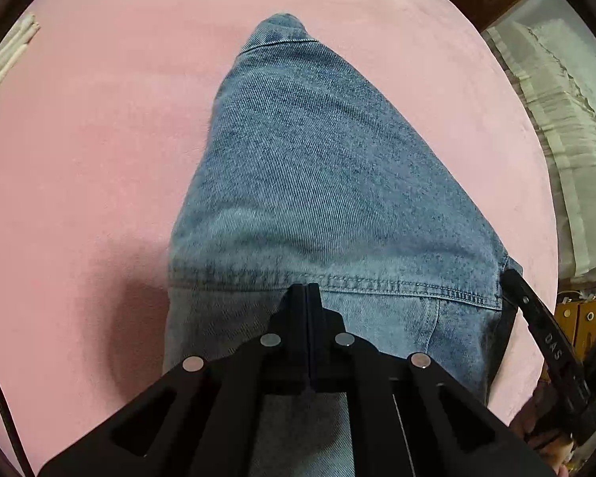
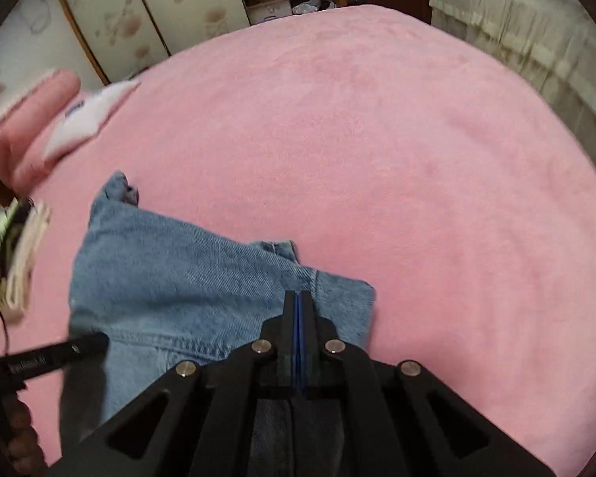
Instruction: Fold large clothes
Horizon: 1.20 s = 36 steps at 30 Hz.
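left wrist view: the faded blue denim garment (image 1: 318,183), apparently jeans, lies along the fuzzy pink blanket (image 1: 79,159) that covers the bed, tapering away to a hemmed end at the far side.
left tongs: the black left gripper (image 1: 306,292) points steeply down with its jaws drawn together at the stitched seam that runs across the denim; they appear to pinch the cloth there, though the held layer itself is hidden between the pads.
right tongs: in the right wrist view the black right gripper (image 2: 298,298) has its jaws closed to a narrow slit with blue pads showing between them, over the near corner of the denim (image 2: 186,278); whether cloth is caught in them cannot be told.
spacing: each view catches the other gripper at the garment's side edge, so the two sit near opposite sides of one cross-line.
step in hand (a judgement): taking hold of the near end so as to carry it over toward the far hem.
doing it well: hold all layers at both sides, lift the two grippers evenly, keep the edge taut between them, lay it square on the far hem.
risk: a one-sided hold would skew the fold.
surroundings: white folded cloths (image 2: 87,119) lie on the blanket's left, well apart.
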Available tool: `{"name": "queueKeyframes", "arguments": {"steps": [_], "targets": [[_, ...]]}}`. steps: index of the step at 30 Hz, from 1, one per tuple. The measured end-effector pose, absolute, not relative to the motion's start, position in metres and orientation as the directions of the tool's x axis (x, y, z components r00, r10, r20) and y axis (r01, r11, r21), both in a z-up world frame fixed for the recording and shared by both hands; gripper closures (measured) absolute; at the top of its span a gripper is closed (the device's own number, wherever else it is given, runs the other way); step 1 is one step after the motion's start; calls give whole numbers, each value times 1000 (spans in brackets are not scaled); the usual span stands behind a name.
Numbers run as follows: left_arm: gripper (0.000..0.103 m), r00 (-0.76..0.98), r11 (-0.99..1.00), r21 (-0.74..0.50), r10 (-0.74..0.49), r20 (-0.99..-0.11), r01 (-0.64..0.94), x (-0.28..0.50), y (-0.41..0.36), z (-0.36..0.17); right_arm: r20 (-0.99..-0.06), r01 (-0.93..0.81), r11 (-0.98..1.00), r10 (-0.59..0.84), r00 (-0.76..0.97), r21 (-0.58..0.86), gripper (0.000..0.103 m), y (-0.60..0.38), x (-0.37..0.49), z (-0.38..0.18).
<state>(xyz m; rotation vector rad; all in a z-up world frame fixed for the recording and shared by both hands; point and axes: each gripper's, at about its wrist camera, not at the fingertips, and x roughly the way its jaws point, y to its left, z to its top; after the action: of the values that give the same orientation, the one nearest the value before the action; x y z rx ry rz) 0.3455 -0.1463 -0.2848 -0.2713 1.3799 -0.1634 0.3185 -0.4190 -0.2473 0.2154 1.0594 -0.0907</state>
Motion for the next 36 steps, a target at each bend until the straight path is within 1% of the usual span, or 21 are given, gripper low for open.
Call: {"name": "queueKeyframes", "arguments": {"steps": [3,5,7,9,10,11,12,13,14,15,16,19,22,24,26,28,31,32,34,36], "targets": [[102,169,957,-283,-268,-948,-72,328,-144,-275,-874,203,963,59,482,177,100,-423,296,-238],[102,147,952,-289,-273,-951,-103,315,-139,-271,-896,225,952,92,435,207,98,-420,279,-239],[101,143,949,-292,-275,-951,-118,297,-135,-264,-919,236,950,102,381,203,95,-415,260,-242],[93,130,951,-284,-268,-955,-125,272,-131,-256,-932,222,956,104,348,190,89,-408,239,-244],[87,125,952,-281,-265,-956,-126,261,-130,-252,-935,214,961,97,342,178,87,-404,227,-245],[82,125,954,-276,-261,-957,-121,250,-129,-248,-935,210,963,89,342,168,81,-402,216,-243],[82,133,955,-272,-257,-957,-115,243,-129,-245,-936,209,965,80,343,159,73,-399,205,-241],[77,143,963,-249,-234,-962,-103,231,-130,-239,-939,213,966,69,338,147,68,-397,193,-239],[63,139,971,-220,-206,-969,-94,227,-134,-237,-944,223,965,59,324,136,59,-395,183,-237],[57,136,978,-191,-179,-974,-84,219,-134,-233,-948,232,964,53,315,131,57,-393,175,-235],[54,139,982,-173,-161,-977,-74,214,-134,-229,-948,238,963,43,314,123,57,-392,168,-232],[52,126,988,-140,-132,-983,-58,197,-134,-220,-950,224,971,16,311,89,57,-385,151,-222],[40,103,989,-130,-122,-987,-70,181,-129,-214,-962,175,982,15,274,66,56,-375,150,-211],[37,109,992,-112,-105,-988,-62,173,-127,-204,-968,167,982,42,247,85,56,-372,148,-205],[30,116,995,-94,-89,-989,-44,166,-129,-192,-970,172,980,56,236,99,56,-371,147,-196],[29,120,995,-91,-86,-989,-30,160,-130,-182,-973,168,982,53,223,92,56,-366,146,-188],[28,126,998,-67,-65,-990,-12,153,-136,-167,-976,161,983,56,210,91,48,-364,144,-176],[25,130,998,-64,-62,-990,-7,151,-136,-163,-976,164,982,59,208,94,44,-364,142,-172],[21,142,999,-46,-47,-989,9,147,-138,-153,-975,167,981,65,211,101,42,-363,141,-165],[21,158,999,-31,-35,-987,27,145,-140,-145,-975,167,980,69,212,106,41,-364,140,-158]]}}
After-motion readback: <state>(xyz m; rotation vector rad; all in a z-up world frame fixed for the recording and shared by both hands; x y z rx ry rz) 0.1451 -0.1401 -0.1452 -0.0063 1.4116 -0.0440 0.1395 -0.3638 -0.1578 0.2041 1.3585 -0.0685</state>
